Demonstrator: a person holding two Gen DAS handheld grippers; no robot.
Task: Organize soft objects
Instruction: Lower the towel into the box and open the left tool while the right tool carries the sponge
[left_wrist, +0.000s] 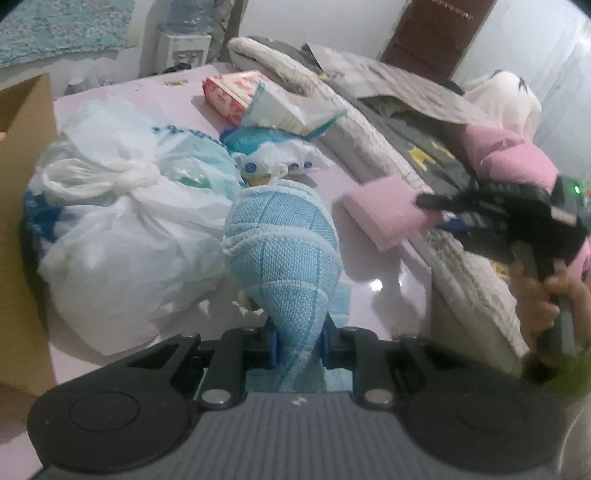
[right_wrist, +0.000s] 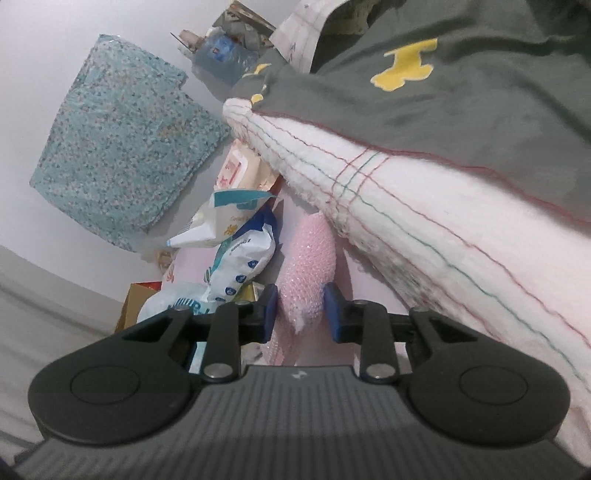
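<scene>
My left gripper (left_wrist: 298, 341) is shut on a rolled light-blue woven cloth (left_wrist: 282, 236), which stands up from the jaws over the pale pink table (left_wrist: 384, 284). My right gripper (right_wrist: 301, 312) is shut on a pink sparkly sponge pad (right_wrist: 308, 258). In the left wrist view the right gripper (left_wrist: 439, 208) shows at the right, held by a hand, gripping the pink pad (left_wrist: 386, 212) above the table beside the folded bedding.
A tied white plastic bag (left_wrist: 125, 229) lies left of the blue cloth, next to a cardboard box (left_wrist: 22, 229). Snack and wipe packets (left_wrist: 258, 99) lie behind. Folded white blanket (right_wrist: 443, 221) and grey cloth (right_wrist: 461, 92) stack fills the right.
</scene>
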